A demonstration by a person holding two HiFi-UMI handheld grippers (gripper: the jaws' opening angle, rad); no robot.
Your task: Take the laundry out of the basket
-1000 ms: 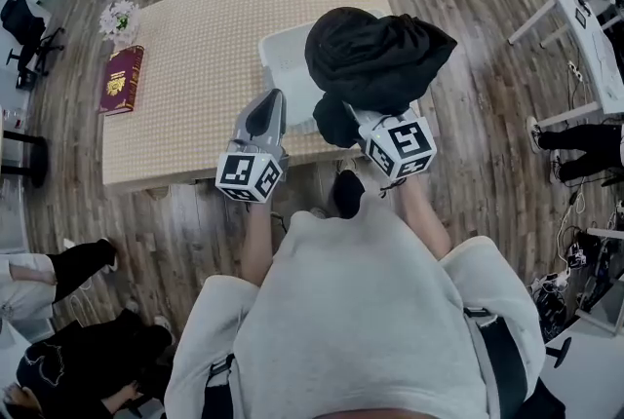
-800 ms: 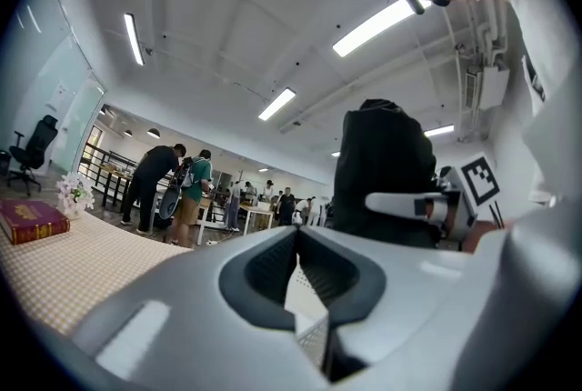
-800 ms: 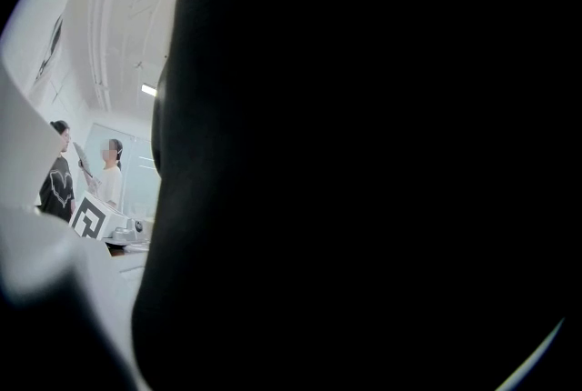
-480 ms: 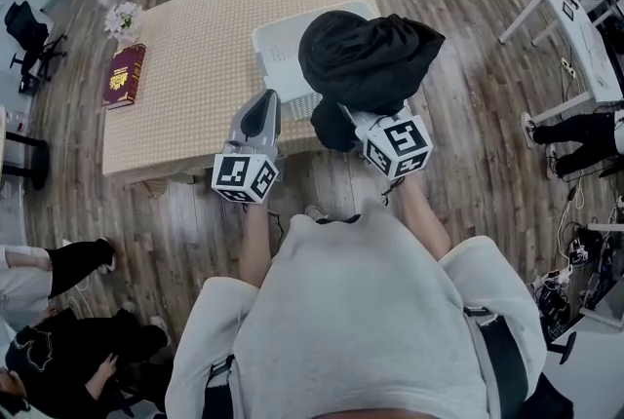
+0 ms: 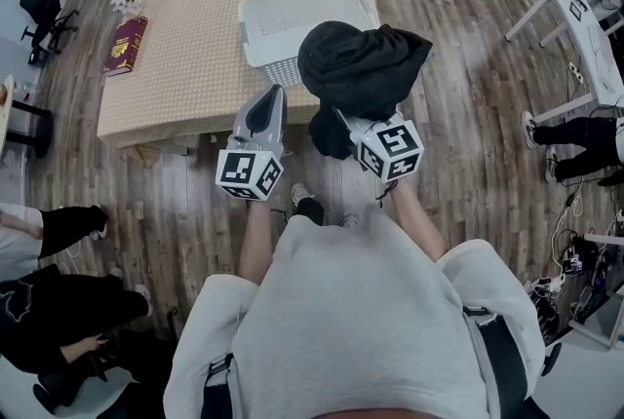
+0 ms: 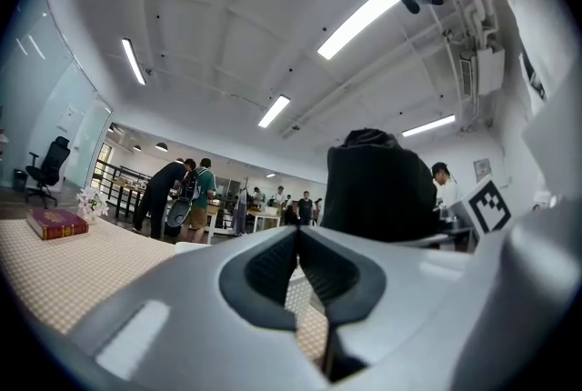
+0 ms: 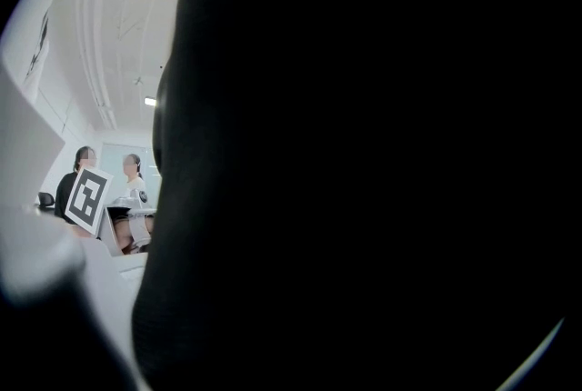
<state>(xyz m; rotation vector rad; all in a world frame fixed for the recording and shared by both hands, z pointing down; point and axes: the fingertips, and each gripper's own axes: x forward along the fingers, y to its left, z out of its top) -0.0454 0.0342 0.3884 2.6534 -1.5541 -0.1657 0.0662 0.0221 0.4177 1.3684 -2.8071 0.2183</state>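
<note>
Step in hand: carry-off. The black garment (image 5: 363,66) is out of the white basket (image 5: 283,69) and rides bunched on the right gripper (image 5: 375,139). In the head view it sits over the basket's near right corner and the near edge of the counter (image 5: 185,66).

Right jaws: clenched on the garment; black cloth fills the right gripper view. Left gripper (image 5: 271,103): jaws pressed together, nothing between them, held apart to the left of the load.

Garment lie: a heap with no clean long axis, broadest side to side, and one lobe droops toward the person.

Next move, by my reading: swing to bare counter left of the basket, lower, then let go. A loose fold may slip.
</note>
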